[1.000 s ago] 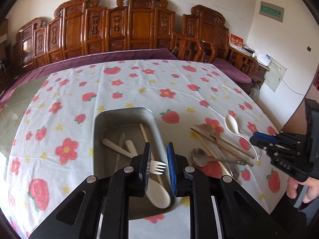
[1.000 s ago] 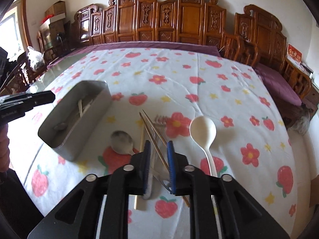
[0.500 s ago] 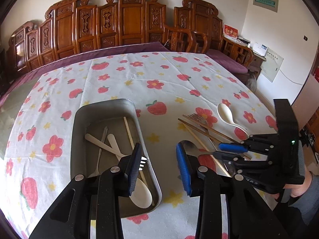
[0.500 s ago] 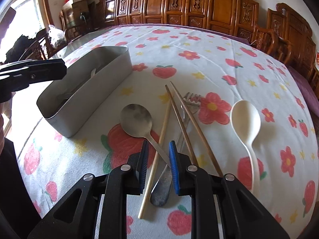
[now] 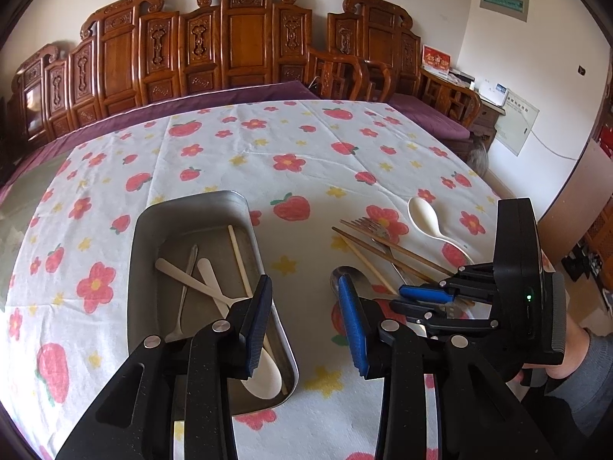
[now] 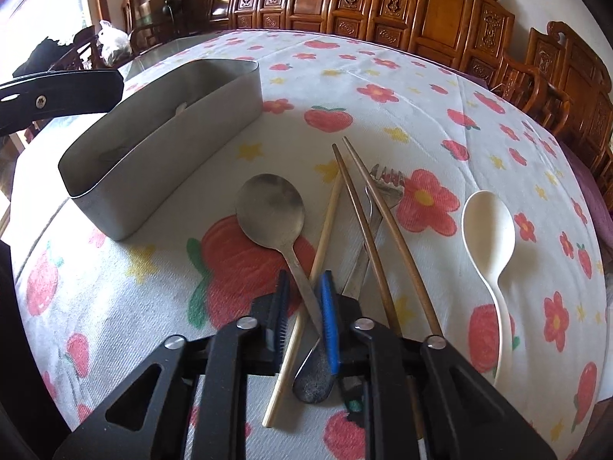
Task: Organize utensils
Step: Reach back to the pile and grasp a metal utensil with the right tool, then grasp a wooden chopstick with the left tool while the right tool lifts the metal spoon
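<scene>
Left wrist view first: we see our left gripper with its jaws spread and empty, hovering over the near rim of the metal tray. The tray already holds a white spoon, a pale chopstick and other pieces, so we judge this hand free for the next fetch. To the side, our right gripper reaches low into the loose pile on the tablecloth.

Right wrist view next: the jaws have just been closing, and the metal spoon has its handle running between them, crossing a light chopstick. Whether the pads press it yet, we cannot tell. We read the low approach near the handle's end as a way to lift the spoon free of the brown chopsticks and fork. A second white spoon lies apart, waiting.
</scene>
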Action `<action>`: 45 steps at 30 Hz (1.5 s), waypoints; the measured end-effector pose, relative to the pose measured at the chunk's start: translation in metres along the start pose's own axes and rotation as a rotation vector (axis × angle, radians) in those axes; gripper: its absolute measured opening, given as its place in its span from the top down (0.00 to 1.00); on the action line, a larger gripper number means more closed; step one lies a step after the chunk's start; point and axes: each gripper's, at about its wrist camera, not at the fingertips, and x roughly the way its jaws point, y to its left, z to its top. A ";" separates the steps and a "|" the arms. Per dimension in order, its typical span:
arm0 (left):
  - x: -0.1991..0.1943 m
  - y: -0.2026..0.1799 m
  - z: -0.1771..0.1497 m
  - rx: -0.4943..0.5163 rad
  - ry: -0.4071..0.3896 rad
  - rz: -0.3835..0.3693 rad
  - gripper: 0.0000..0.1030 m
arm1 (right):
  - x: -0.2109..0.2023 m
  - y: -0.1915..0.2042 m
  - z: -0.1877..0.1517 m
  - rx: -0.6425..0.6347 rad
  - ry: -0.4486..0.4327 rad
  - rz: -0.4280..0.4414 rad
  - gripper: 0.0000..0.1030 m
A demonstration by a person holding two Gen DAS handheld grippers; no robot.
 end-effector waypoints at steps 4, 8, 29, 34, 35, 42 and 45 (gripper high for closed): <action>0.000 -0.002 0.000 0.003 -0.001 -0.001 0.67 | -0.004 -0.001 -0.002 0.013 -0.002 0.015 0.92; -0.002 -0.003 0.000 0.007 -0.004 -0.002 0.67 | -0.011 0.000 -0.004 0.023 -0.016 0.039 0.93; 0.008 -0.045 -0.014 0.036 0.008 -0.014 0.67 | -0.066 -0.050 -0.023 0.159 -0.161 -0.016 0.93; 0.023 -0.058 -0.019 0.045 0.037 -0.006 0.67 | -0.060 -0.066 -0.027 0.169 -0.144 -0.081 0.93; 0.026 -0.060 -0.020 0.048 0.043 -0.004 0.67 | -0.057 -0.070 -0.028 0.174 -0.136 -0.093 0.93; 0.063 -0.079 -0.020 0.057 0.117 0.006 0.67 | -0.044 -0.084 -0.028 0.201 -0.105 -0.109 0.93; 0.079 -0.084 -0.020 0.054 0.150 0.000 0.67 | -0.040 -0.086 -0.028 0.209 -0.095 -0.111 0.93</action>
